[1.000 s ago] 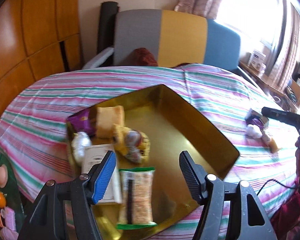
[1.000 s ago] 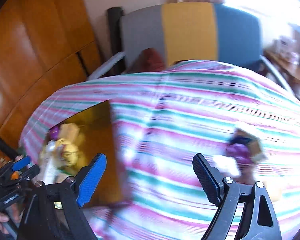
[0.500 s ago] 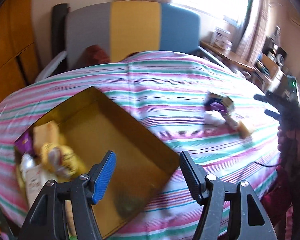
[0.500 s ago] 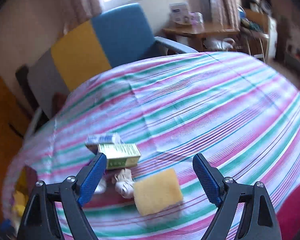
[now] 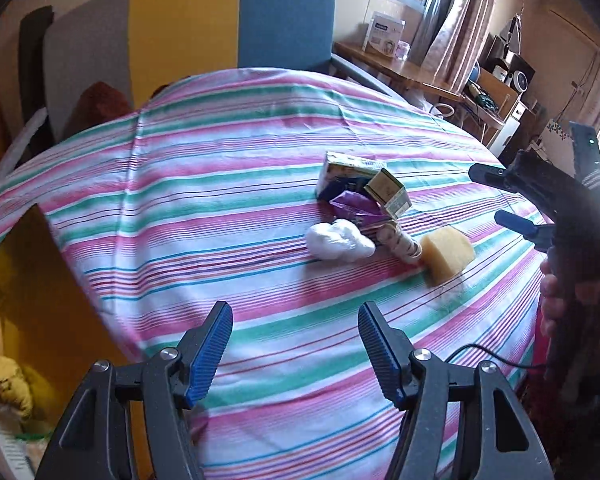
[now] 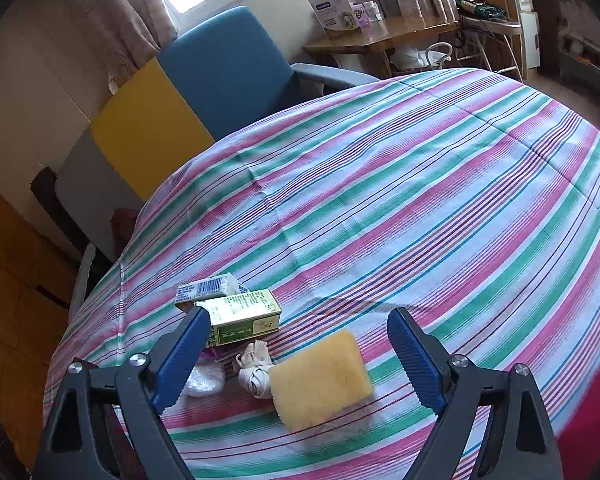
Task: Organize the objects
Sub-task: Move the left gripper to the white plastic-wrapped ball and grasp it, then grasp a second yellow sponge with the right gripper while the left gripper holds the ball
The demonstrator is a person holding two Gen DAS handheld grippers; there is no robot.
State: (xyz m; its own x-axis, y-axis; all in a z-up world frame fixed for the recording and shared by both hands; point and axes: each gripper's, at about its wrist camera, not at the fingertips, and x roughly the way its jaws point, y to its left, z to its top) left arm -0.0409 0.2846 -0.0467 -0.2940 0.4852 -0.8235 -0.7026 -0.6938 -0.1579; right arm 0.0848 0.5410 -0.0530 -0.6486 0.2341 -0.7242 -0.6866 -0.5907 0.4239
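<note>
The right hand-held gripper [image 6: 296, 354] stands wide open over the near edge of the desk [image 6: 440, 184], holding nothing; its jaws have just been opening, and the yellow sponge [image 6: 320, 378] lies on the striped cloth below the gap between them, untouched. Just beside the sponge's left edge sits a knotted white cord bundle [image 6: 256, 370], and further left a white crumpled packet [image 6: 204, 378], partly hidden behind the left finger. Behind these lies a green-and-white carton [image 6: 246, 318], with a blue-and-white box [image 6: 208, 289] touching it on the far side. The left hand-held gripper [image 5: 296, 354] is likewise open and empty, above bare cloth near the desk's front edge, well apart from the cluster. From this view the cluster also shows a purple wrapper [image 5: 354, 210] between the boxes and the white packet. At the desk's left edge stands a gold tray [image 5: 28, 280], with yellow wrapped items in its near corner. A person's hand [image 5: 556, 300] at the right edge grips the right tool's handle. A multicoloured chair [image 5: 204, 28] stands behind the far edge.
</note>
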